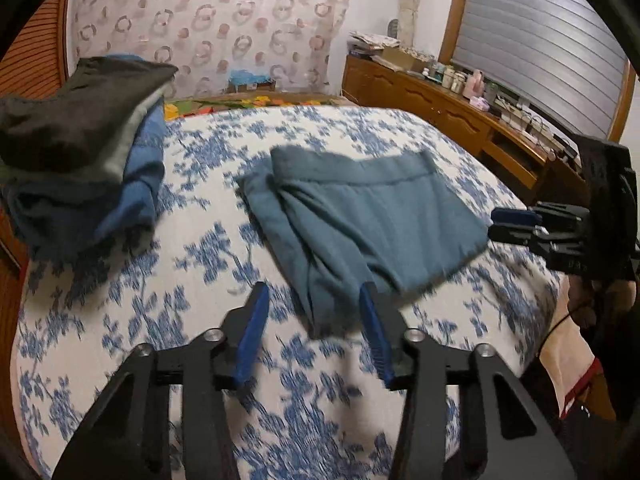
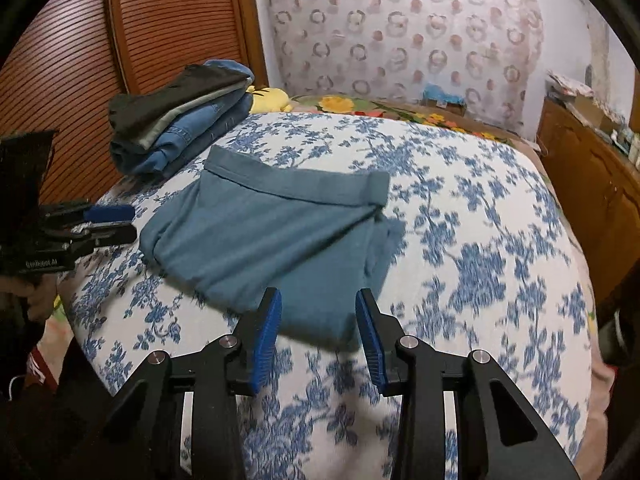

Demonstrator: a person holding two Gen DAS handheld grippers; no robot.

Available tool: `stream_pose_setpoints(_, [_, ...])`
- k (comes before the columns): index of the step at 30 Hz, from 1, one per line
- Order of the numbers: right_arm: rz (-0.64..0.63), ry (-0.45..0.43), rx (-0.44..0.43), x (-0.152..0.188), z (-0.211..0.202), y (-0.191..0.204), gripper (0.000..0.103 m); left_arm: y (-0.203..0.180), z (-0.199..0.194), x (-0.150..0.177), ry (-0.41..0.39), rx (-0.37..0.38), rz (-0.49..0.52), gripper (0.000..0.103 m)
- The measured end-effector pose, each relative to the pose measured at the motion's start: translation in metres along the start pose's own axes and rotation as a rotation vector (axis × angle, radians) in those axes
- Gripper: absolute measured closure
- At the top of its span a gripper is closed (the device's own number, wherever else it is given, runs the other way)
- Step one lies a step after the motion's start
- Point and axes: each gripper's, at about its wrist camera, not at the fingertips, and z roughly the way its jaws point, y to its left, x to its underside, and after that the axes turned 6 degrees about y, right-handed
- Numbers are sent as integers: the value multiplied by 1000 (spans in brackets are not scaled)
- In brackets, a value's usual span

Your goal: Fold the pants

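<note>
We had the teal pants (image 1: 360,216) lying folded on the flowery bed (image 1: 200,240), both the left hand-held gripper (image 1: 314,304) and right hand-held gripper (image 2: 318,308) spread apart, pinching nothing.

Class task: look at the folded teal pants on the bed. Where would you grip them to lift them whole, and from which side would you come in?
Probably the thick folded edge of the teal pants nearest the right gripper, coming in low from the near side. There the layers end together, so one pinch could catch them all. The far waistband edge is a rolled lip; gripping it might let the layers below fall open.
</note>
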Motion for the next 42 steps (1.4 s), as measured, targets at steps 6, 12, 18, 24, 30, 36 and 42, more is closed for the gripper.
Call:
stream_pose_setpoints(6, [50,8,-17,7,-2,-5,66,-5,10,8,30,9,16,71])
stream_pose_setpoints(12, [53,24,-27,5,8,-3,68,-8,18,6,46,-5,22,73])
stream_pose_setpoints(18, [53,39,-24,2,16,0,68,-12,23,4,52,-16,26,74])
stream_pose_setpoints(24, [30,54,1,3,18,3,86,-17,25,3,45,-25,66,85])
stream_pose_setpoints(30, [24,29,14,2,11,1,98,-14,8,0,-15,-35,71,96])
stream_pose_setpoints(36, [24,-16,35,4,-8,-2,99,-5,-3,4,-28,-57,88,99])
stream_pose_setpoints(42, [20,-23,33,11,-19,2,99,-4,-7,8,-31,-40,73,99])
